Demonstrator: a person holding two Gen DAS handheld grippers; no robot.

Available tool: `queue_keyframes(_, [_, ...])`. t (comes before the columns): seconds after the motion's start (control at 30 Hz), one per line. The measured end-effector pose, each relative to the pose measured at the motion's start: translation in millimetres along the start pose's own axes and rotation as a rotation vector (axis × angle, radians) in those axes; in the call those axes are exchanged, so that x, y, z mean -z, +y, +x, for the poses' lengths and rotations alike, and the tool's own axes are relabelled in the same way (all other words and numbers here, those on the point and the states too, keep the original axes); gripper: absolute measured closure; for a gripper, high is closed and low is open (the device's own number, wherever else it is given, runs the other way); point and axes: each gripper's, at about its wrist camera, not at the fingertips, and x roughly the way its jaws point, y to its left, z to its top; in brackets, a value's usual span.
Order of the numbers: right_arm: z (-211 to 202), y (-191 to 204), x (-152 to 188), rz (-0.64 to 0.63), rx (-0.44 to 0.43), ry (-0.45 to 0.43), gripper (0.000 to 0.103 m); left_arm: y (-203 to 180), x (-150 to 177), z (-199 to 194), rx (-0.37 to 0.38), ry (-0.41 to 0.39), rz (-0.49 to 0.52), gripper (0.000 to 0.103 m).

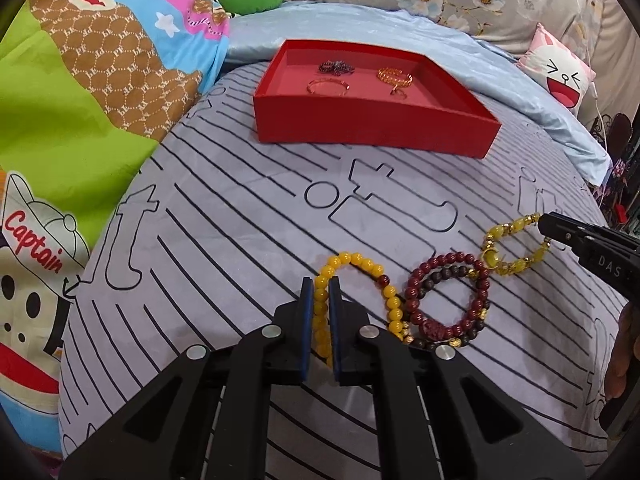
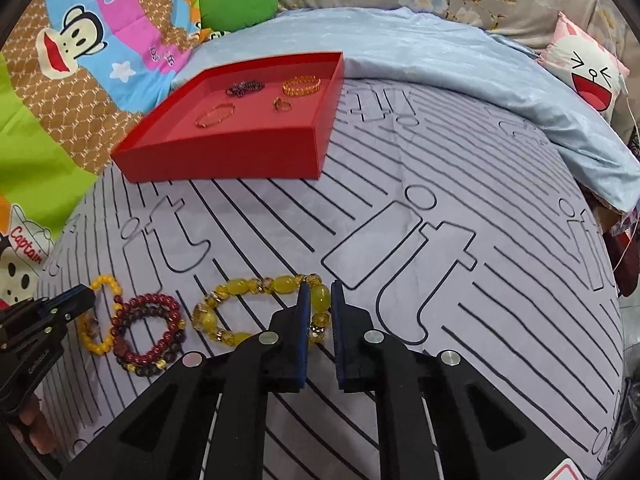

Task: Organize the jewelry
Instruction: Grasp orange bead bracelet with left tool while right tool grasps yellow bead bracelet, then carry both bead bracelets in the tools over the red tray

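Observation:
A red tray (image 1: 360, 128) (image 2: 224, 160) lies on the striped bedsheet and holds several small pieces: a dark chain (image 1: 336, 67), a gold band (image 1: 394, 76), a thin bangle (image 1: 326, 87) and a ring (image 1: 398, 91). Three bead bracelets lie on the sheet nearer me. My left gripper (image 1: 321, 292) is shut on the round yellow bead bracelet (image 1: 360, 264). A dark red bead bracelet (image 1: 448, 296) lies beside it. My right gripper (image 2: 319, 296) is shut on the pale yellow chunky bracelet (image 2: 248, 288), which still rests on the sheet.
A colourful cartoon quilt (image 1: 80, 120) is bunched on the left. A light blue blanket (image 2: 480, 80) and a cartoon pillow (image 2: 588, 68) lie behind and right. The bed edge drops off at far right (image 1: 612, 200).

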Motion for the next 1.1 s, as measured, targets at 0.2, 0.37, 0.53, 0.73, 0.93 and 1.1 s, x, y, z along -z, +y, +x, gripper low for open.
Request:
queue_keyframes(0.2, [-31, 3, -16, -0.006, -0.015, -0.075, 0.094, -7, -11, -22, 0.029, -0.045, 0.022, 0.096])
queue_keyframes(0.37, [-52, 5, -28, -0.012, -0.03, -0.119, 0.094, -15, -21, -36, 0.057, -0.067, 0.045, 0.096])
queue_keyframes(0.53, [-69, 7, -48, -0.013, -0.056, -0.157, 0.094, -22, -40, -48, 0.088, -0.089, 0.062, 0.096])
queue_keyframes(0.73, [-71, 12, -81, -0.016, -0.099, -0.186, 0.094, -27, -81, -56, 0.116, -0.148, 0.077, 0.096])
queue_keyframes(0.93, [-57, 31, -126, -0.043, -0.134, -0.209, 0.093, -31, -136, -52, 0.129, -0.213, 0.096, 0.096])
queue_keyframes(1.1, [-31, 42, -160, -0.019, -0.193, -0.203, 0.093, -30, -175, -29, 0.129, -0.232, 0.081, 0.096])
